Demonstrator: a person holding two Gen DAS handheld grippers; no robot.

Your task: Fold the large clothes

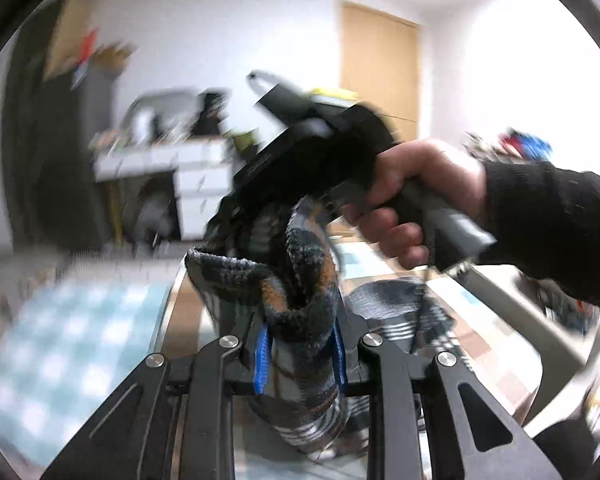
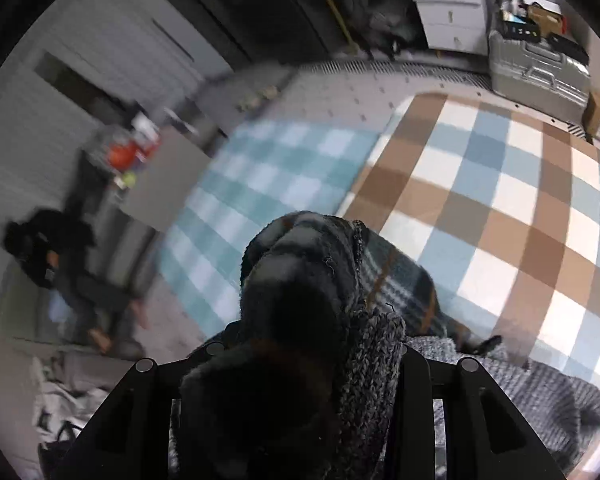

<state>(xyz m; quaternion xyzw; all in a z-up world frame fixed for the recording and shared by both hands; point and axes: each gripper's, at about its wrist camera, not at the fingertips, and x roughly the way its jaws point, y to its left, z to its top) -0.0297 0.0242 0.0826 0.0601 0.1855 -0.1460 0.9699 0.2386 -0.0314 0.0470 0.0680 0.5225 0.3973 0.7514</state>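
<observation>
Though elsewhere unseen, hand (image 1: 404,200) gripping.

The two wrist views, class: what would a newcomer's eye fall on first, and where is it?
First, the dark plaid knitted garment bunched in the middle of both views, clamped in the left hand-held gripper and also filling the right hand-held gripper. Next, the hand gripping the other tool at right in the left wrist view. Below lies the brown, blue and white checked cloth.

The plaid garment (image 2: 300,320) hides the right claw's fingertips; the desk (image 1: 168,168) behind is motion-blurred.
</observation>
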